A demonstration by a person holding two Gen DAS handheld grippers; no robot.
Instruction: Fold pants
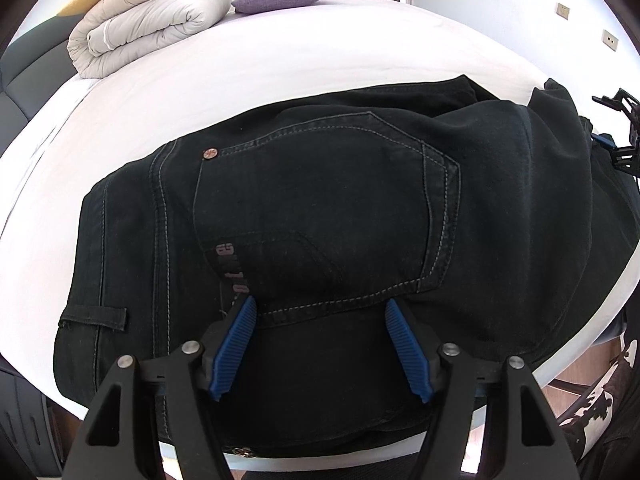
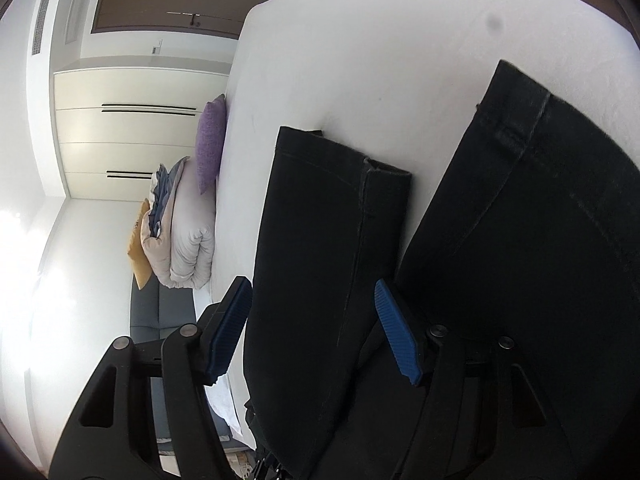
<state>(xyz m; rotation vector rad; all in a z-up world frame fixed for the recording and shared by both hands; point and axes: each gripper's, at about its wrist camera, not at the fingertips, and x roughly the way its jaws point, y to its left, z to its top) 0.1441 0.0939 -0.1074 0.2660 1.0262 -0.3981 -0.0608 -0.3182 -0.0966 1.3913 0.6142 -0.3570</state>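
Over the pants (image 1: 320,200), left claw (image 1: 320,320) gapes, gripping nothing

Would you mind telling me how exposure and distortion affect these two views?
Left wrist view: fisheye bows the white bed; the black pants are dark, stitching still readable. Right wrist view: rolled sideways, the wall blown out, pant legs nearly featureless.
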